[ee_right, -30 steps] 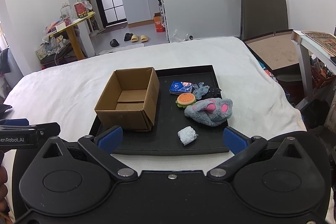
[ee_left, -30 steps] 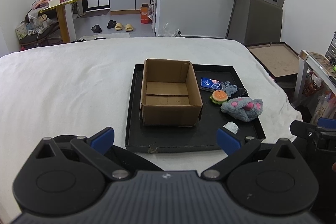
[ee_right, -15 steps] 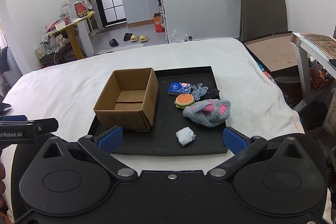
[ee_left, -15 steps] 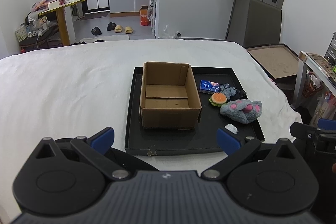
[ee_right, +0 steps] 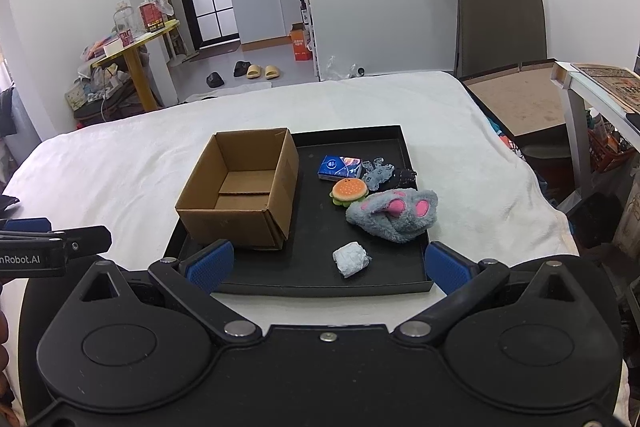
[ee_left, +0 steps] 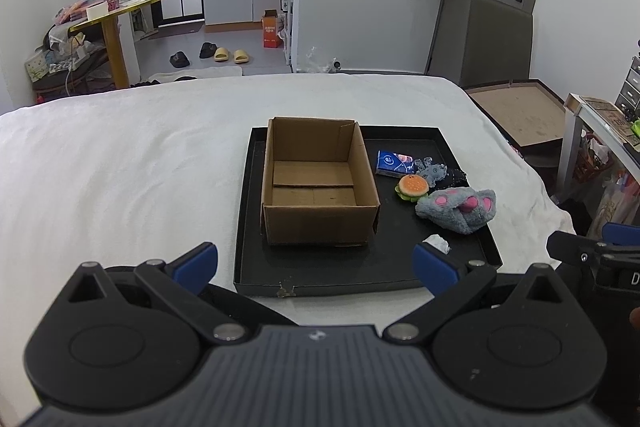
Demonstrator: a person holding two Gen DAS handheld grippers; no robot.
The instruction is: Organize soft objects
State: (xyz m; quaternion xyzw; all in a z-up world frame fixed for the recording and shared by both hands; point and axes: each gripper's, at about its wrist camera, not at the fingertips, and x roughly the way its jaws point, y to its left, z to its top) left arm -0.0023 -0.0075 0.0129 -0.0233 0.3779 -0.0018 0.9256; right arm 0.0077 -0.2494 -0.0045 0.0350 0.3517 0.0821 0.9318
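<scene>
Both views have drawn back slightly from the tray since a second ago; nothing on it has shifted. Left gripper and right gripper hang over the near edge of the tray, jaws spread wide, holding nothing. On the tray's left half stands an open cardboard box, empty. Right of the box lie a blue tissue pack, a burger toy, a grey plush slipper, small dark plush bits and, nearest the tray's front edge, a white wad. The tray sits on a white bed.
</scene>
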